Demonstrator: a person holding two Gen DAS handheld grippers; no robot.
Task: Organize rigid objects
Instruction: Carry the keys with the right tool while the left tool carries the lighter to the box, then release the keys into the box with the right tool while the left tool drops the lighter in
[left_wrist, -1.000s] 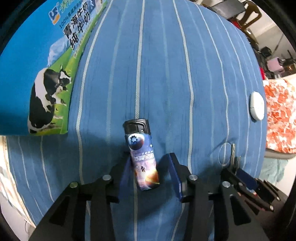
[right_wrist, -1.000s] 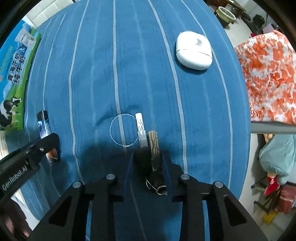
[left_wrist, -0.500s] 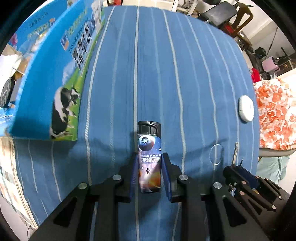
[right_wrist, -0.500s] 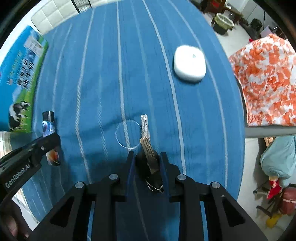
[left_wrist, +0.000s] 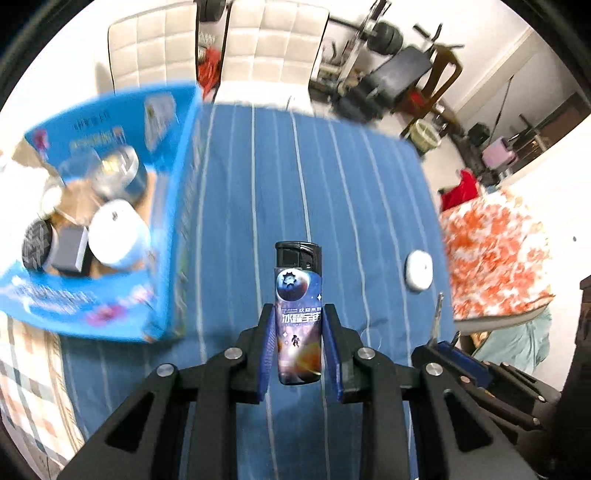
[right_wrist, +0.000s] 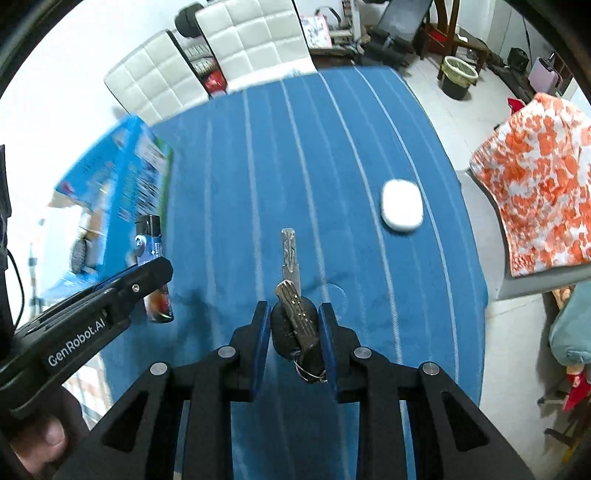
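Note:
My left gripper (left_wrist: 300, 314) is shut on a lighter (left_wrist: 298, 314) with a black cap and a space print, held up above the blue striped tablecloth (left_wrist: 351, 192). The right wrist view shows that same lighter (right_wrist: 153, 266) at the left, in the left gripper (right_wrist: 147, 280). My right gripper (right_wrist: 294, 317) is shut on a bunch of keys (right_wrist: 295, 314), one silver key pointing forward, lifted off the cloth. The right gripper's tip and key (left_wrist: 437, 317) show at the lower right of the left wrist view. A blue milk carton box (left_wrist: 173, 229) stands open at the left, with several things inside.
A white oval case (right_wrist: 402, 206) lies on the cloth to the right; it shows as well in the left wrist view (left_wrist: 418, 268). White padded chairs (right_wrist: 240, 40) stand beyond the table's far edge. An orange-patterned cloth (right_wrist: 539, 184) covers a seat at the right.
Both grippers closed on their objects, the left on the lighter and the right on the keys, and lifted them well above the cloth. The views now take in the box's inside and the room.

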